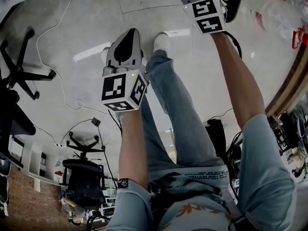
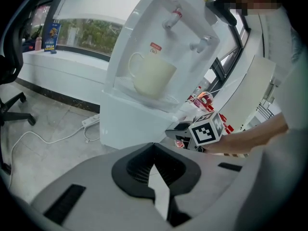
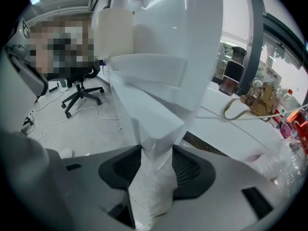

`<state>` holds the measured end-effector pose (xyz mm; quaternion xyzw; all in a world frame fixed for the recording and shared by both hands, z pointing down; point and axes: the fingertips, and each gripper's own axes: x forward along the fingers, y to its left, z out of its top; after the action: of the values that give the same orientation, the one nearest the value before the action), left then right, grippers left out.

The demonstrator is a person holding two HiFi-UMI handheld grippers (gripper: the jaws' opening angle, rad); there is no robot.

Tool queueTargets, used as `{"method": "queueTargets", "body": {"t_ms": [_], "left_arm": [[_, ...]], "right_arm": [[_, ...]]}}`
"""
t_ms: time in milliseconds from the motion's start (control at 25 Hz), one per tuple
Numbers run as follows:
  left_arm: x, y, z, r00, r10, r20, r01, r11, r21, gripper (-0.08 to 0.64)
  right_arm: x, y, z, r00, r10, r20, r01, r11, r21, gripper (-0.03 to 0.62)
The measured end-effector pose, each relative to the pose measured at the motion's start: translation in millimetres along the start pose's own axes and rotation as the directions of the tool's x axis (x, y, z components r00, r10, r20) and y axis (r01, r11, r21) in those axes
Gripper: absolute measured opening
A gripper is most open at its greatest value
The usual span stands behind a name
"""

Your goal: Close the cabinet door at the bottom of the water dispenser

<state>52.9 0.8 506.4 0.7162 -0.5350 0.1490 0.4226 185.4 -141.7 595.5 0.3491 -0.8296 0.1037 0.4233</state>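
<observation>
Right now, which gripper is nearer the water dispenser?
Right. The right gripper is at the water dispenser, its lower edge between the jaws; the left gripper stands off, facing its front.

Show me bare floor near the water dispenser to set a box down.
In the left gripper view, bare floor lies left of the water dispenser, between the office chair base and the power strip and its cable. Its right side is crowded: the right gripper and red items.

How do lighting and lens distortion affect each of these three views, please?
Head view: glare streaks on the glossy floor, edges bowed. Left gripper view: dark corners, water dispenser leaning and curved. Right gripper view: its white side washed out, background lines bent.
</observation>
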Motion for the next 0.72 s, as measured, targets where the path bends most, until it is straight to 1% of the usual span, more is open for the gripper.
{"method": "queueTargets", "body": {"t_ms": [240,520,720], "left_arm": [[0.7,-2.4,-5.8,1.0,0.006,-0.003,-0.006,1.0,0.004,0.021],[-2.4,-3.0,-4.6,1.0,0.015,0.002,-0.015,1.0,0.011,0.021],[-3.3,-4.9,-4.4,1.0,0.014,0.009,-0.014,1.0,0.017,0.021]], "right_arm": [[10.5,-20.6,9.6,0.999,-0.051,0.012,0.051,0.999,0.018,0.189],[17.5,-33.2,17.7,0.998,-0.066,0.016,0.066,0.997,0.041,0.173],[23.1,-38.3,20.2,0.998,-0.061,0.014,0.06,0.994,0.089,0.166]]}}
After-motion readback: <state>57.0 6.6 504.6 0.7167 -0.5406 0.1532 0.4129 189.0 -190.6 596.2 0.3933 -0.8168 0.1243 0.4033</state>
